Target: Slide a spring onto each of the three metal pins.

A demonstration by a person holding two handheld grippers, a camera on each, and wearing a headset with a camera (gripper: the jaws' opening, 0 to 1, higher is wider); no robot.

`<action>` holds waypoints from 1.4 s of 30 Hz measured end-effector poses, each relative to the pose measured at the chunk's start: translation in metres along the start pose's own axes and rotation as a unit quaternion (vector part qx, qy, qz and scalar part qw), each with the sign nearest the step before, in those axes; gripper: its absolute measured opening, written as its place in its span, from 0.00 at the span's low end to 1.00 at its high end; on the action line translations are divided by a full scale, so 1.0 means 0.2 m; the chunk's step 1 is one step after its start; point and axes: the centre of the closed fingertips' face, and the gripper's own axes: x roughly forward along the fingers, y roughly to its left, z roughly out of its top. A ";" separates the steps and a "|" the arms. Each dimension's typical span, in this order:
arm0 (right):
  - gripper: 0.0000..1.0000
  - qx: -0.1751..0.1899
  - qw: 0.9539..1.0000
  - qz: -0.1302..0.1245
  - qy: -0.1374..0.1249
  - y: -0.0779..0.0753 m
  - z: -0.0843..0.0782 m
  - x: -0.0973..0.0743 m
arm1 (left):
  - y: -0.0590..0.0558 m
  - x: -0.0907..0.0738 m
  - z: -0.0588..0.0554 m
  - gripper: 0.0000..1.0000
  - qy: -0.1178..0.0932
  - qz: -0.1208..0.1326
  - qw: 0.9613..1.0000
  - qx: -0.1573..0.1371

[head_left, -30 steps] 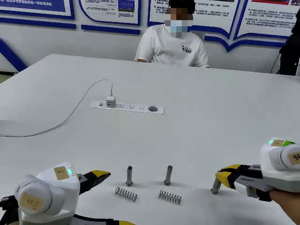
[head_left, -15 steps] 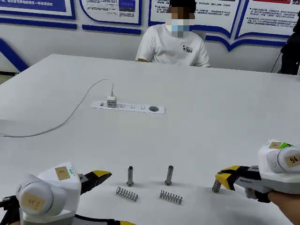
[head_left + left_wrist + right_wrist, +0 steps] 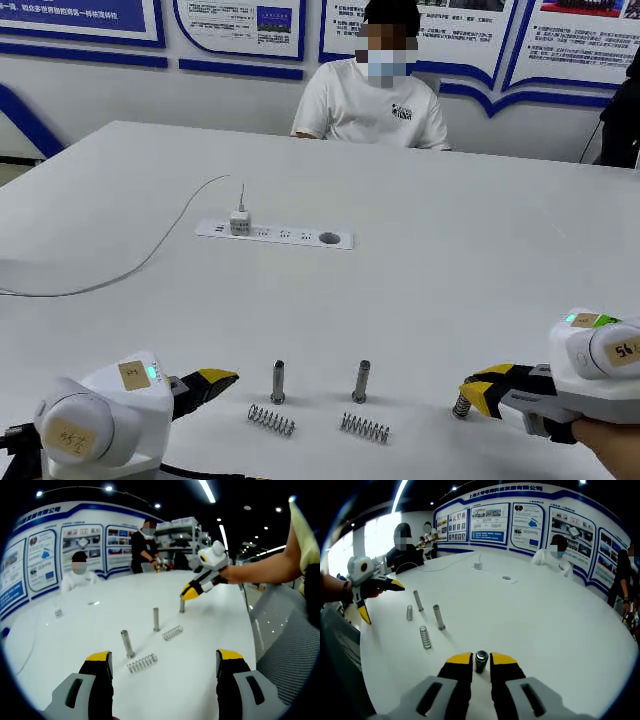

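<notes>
Two bare metal pins [image 3: 278,382] [image 3: 361,381] stand upright near the table's front edge. A loose spring [image 3: 271,420] lies before the left pin, and another spring [image 3: 363,428] lies before the right one. To their right stands a third pin with a spring [image 3: 461,405] around it. My right gripper [image 3: 472,393] is shut on that spring [image 3: 481,661] near its top. At the lower left, my left gripper [image 3: 225,428] is open and holds nothing. From the left gripper [image 3: 162,665], the pins [image 3: 127,644] [image 3: 156,619] and springs [image 3: 142,663] [image 3: 173,632] lie just ahead of the jaws.
A white power strip [image 3: 275,234] with a plugged-in adapter [image 3: 240,220] and a trailing cable [image 3: 150,255] lies mid-table. A person in a white shirt [image 3: 372,100] sits at the far edge. Bare white tabletop [image 3: 450,290] lies between the strip and the pins.
The head camera has tilted, so everything sits a little lower in the picture. My right gripper has eased slightly down on the spring over the third pin. The left gripper is as before.
</notes>
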 end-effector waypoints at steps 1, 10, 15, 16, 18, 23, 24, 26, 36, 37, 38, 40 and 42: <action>0.15 0.000 1.000 0.000 0.000 0.00 0.00 0.00 | 0.00 0.00 0.00 0.87 0.000 0.000 1.000 0.000; 0.16 0.003 1.000 -0.003 0.001 0.01 -0.01 -0.03 | 0.00 0.00 0.00 0.87 -0.002 0.000 1.000 0.001; 0.16 -0.003 1.000 -0.002 0.006 0.03 -0.02 -0.05 | 0.00 0.00 0.01 0.87 -0.005 -0.001 1.000 0.001; 0.16 -0.005 1.000 -0.002 0.007 0.03 -0.03 -0.06 | 0.00 0.00 0.01 0.87 -0.006 -0.001 1.000 0.001; 0.16 -0.008 1.000 -0.003 0.010 0.03 -0.03 -0.06 | 0.00 0.00 0.01 0.87 -0.006 -0.001 1.000 0.001; 0.16 -0.008 1.000 -0.001 0.013 0.05 -0.05 -0.07 | 0.00 0.00 0.01 0.87 -0.008 -0.002 1.000 0.001; 0.16 -0.008 1.000 0.000 0.014 0.06 -0.05 -0.08 | 0.00 0.00 0.01 0.87 -0.007 -0.002 1.000 0.001; 0.16 -0.008 1.000 0.002 0.015 0.07 -0.06 -0.08 | 0.00 0.00 0.01 0.87 -0.007 -0.003 1.000 0.001; 0.16 -0.020 0.999 0.025 0.021 0.17 -0.05 -0.06 | 0.01 0.00 0.01 0.87 -0.008 -0.002 1.000 0.001; 0.16 -0.021 0.999 0.028 0.020 0.17 -0.05 -0.05 | 0.01 0.00 0.02 0.87 -0.008 -0.002 1.000 0.001; 0.16 -0.023 0.999 0.031 0.021 0.19 -0.05 -0.05 | 0.01 0.00 0.02 0.87 -0.008 -0.002 1.000 0.001; 0.16 -0.026 0.999 0.035 0.021 0.21 -0.04 -0.04 | 0.01 0.00 0.01 0.87 -0.008 -0.002 1.000 0.001; 0.16 -0.030 0.998 0.042 0.019 0.23 -0.03 -0.04 | 0.00 0.00 0.01 0.87 -0.007 -0.002 1.000 0.001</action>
